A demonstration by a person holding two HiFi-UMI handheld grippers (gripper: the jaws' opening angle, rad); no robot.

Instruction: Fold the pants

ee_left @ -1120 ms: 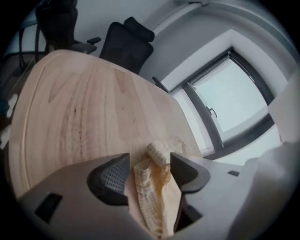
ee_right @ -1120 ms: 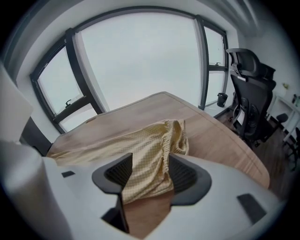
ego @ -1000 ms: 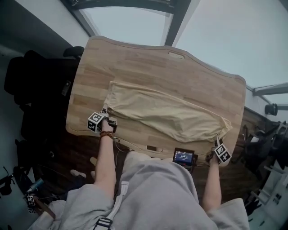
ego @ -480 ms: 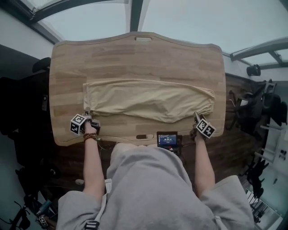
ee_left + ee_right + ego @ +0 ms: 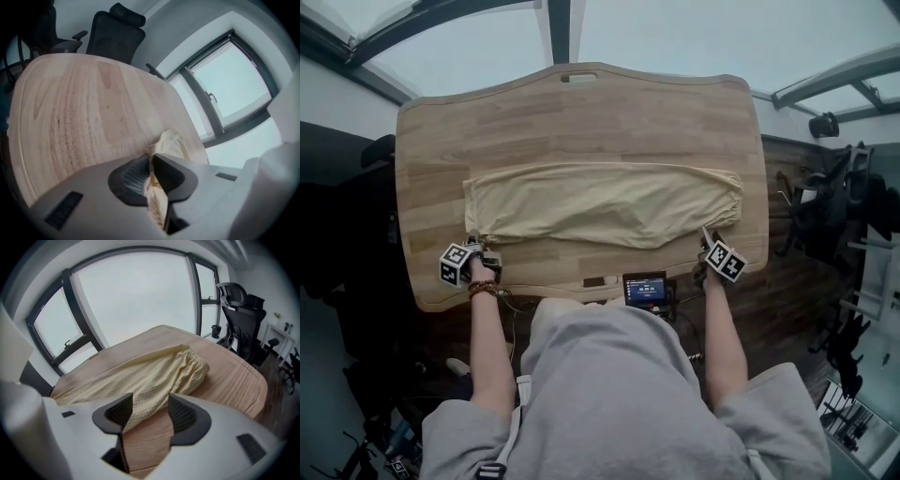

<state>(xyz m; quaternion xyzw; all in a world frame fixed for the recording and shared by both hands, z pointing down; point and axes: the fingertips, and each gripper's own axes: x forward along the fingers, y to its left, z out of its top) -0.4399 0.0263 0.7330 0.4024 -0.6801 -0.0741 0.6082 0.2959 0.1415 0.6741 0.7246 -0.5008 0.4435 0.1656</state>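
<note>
Pale yellow checked pants [image 5: 600, 202] lie flat lengthwise across the wooden table [image 5: 581, 112], elastic waistband at the right end. My left gripper [image 5: 474, 241] is at their near left corner. In the left gripper view its jaws [image 5: 151, 161] are closing, with a fold of the yellow fabric [image 5: 168, 140] pinched between the pads. My right gripper [image 5: 705, 236] is at the near right corner by the waistband. It stands open [image 5: 150, 406], and the pants' edge [image 5: 154, 371] reaches in by its left pad without being pressed.
A small device with a lit screen [image 5: 647, 289] is fixed at the table's near edge, between my arms. Black office chairs stand beyond the table's left end [image 5: 117, 28] and right end [image 5: 239, 301]. Large windows run behind the table.
The head view has swung so the table now lies square across it. Both grippers have stayed at the pants' near corners, the right one edging in toward the waistband.
</note>
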